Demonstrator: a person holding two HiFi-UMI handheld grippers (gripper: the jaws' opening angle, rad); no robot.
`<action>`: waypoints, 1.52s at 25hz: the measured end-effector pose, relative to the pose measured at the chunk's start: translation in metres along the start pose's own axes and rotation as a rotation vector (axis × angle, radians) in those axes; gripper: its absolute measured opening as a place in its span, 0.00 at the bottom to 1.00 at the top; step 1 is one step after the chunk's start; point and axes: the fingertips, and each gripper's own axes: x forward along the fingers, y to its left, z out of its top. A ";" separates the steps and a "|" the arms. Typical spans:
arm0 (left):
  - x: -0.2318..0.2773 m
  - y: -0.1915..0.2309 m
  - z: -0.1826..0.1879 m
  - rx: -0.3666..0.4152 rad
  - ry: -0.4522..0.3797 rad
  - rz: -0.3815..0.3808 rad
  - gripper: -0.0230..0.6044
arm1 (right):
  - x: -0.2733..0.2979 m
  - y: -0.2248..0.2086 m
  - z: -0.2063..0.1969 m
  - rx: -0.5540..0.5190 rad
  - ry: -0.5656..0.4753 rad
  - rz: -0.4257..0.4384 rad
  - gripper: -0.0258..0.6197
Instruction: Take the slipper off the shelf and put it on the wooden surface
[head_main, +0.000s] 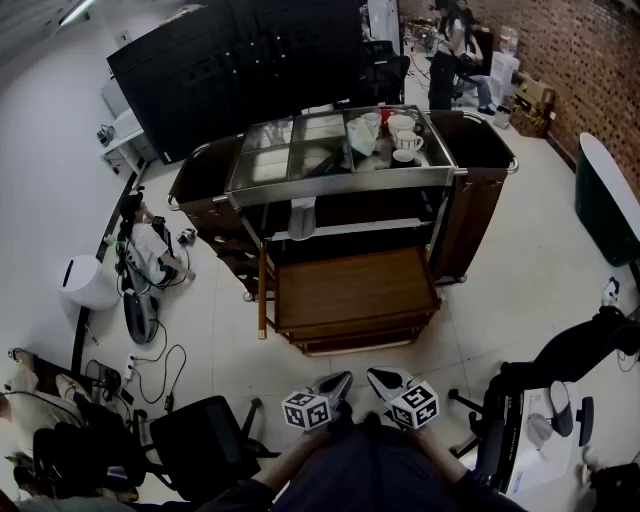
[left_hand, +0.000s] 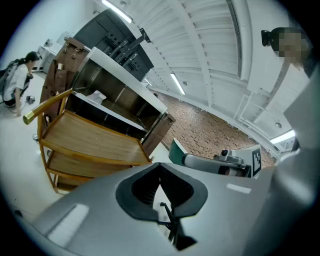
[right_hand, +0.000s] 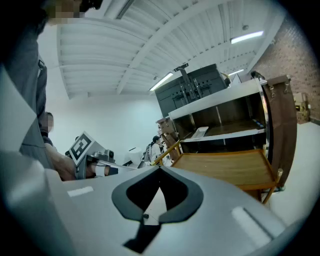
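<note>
A white slipper lies on the cart's middle shelf, below the steel top. Under it juts the wooden surface, bare. In the left gripper view the slipper is far off at the upper left, above the wooden surface. The right gripper view shows the slipper over the wooden surface. My left gripper and right gripper hover side by side close to my body, well short of the cart. Both are shut, jaws meeting, with nothing held.
White cups and a cloth sit on the cart's steel top. A black office chair stands at my left, another chair at my right. Cables and a white bin lie on the floor at left. People sit far back.
</note>
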 end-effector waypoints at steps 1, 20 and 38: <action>0.002 0.010 0.007 -0.007 -0.009 0.013 0.06 | 0.004 -0.004 0.003 0.004 -0.010 -0.006 0.04; 0.130 0.271 0.293 0.221 -0.048 0.387 0.27 | 0.062 -0.081 0.023 0.173 0.019 -0.183 0.04; 0.305 0.471 0.412 0.276 0.131 0.662 0.12 | 0.098 -0.139 0.117 0.158 -0.032 -0.376 0.04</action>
